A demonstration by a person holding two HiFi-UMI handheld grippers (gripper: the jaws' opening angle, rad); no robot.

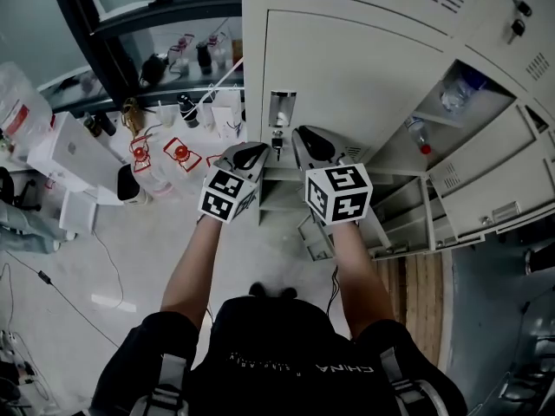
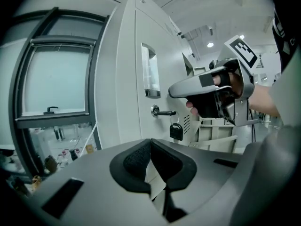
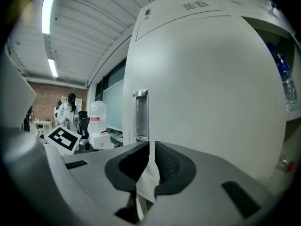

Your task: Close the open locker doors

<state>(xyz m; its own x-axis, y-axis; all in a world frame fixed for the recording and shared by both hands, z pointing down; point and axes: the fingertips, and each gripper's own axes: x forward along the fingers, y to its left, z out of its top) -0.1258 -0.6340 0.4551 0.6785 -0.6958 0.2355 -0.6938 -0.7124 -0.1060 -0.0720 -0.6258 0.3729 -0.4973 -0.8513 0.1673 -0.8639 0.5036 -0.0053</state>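
Hovering just before the tall locker door, the left gripper has its fingers pressed together on nothing. The right gripper shows fingers a narrow slit apart, also empty. That door, with its latch handle and padlock, looks flush, though whether it is latched cannot be told. To the right, several open locker doors stand swung out, with bottles showing in one compartment. Most of the closing seems left to do.
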